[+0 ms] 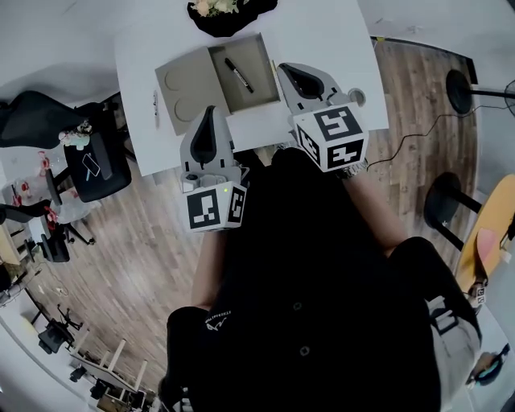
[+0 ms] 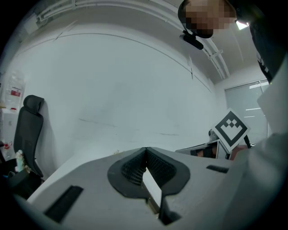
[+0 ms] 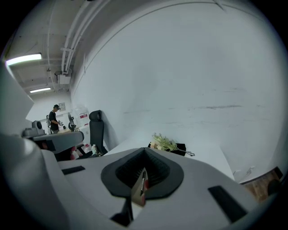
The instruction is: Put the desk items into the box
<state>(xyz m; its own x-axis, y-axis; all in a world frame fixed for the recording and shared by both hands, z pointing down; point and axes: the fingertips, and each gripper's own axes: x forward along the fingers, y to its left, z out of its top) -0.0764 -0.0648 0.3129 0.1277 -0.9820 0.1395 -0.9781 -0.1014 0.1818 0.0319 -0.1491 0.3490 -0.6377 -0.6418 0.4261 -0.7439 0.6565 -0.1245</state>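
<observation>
Lying diagonally in the open box [image 1: 259, 68], mid-surface [image 1: 322, 32], one black marker [image 1: 239, 74] counts as stowed. Left hand-held gripper [image 1: 209, 113] and right hand-held gripper [image 1: 286, 71] are both clenched on nothing and held over the near edge, likely between picks. A black pouch of flowers [image 1: 229, 14] sits just beyond the box and blocks nothing.
</observation>
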